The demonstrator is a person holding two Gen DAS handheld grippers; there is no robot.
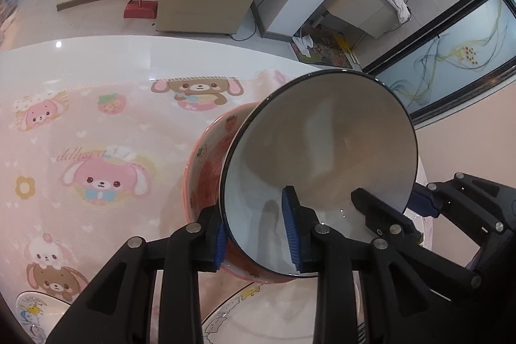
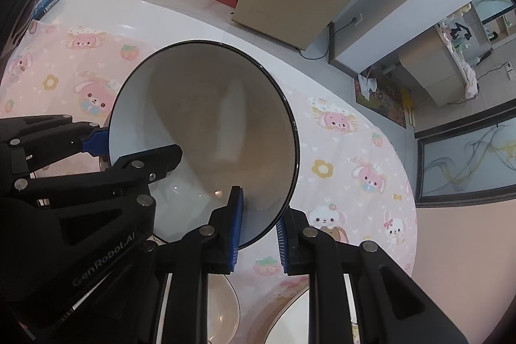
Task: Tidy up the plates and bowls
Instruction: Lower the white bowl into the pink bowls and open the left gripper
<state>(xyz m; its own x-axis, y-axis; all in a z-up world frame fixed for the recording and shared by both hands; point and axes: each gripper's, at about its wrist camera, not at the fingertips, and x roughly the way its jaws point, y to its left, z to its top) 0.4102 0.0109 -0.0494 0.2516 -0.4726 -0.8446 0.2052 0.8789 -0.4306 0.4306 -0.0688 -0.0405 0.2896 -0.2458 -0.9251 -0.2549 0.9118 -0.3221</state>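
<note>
The counter is white and mostly covered by a pink cloth printed with bunnies and bears, and on it the work of stacking is under way: a white bowl with a thin black rim is held tilted, half in the mouth of a pink bowl with strawberries that sits on the cloth under and to the left of it. Both grippers hold the white bowl by its rim, on opposite sides. The left gripper comes in from the near side pointing steeply down, its fingers pinching the bowl wall, one blue pad inside and one outside against the pink bowl. The right gripper grips the opposite edge the same way, also angled steeply down, one pad inside the white bowl and the other outside the rim (the outer pad looks only just on the wall). I judge the step to be nesting the white bowl into the pink one. The next move calls for levelling the bowl so its base drops squarely inside, then letting go with one gripper at a time so it does not rock or clink. Smaller dishes wait nearby: a plate with cartoon drawings lies just below the bowls, and another little plate sits at the lower left corner.
</note>
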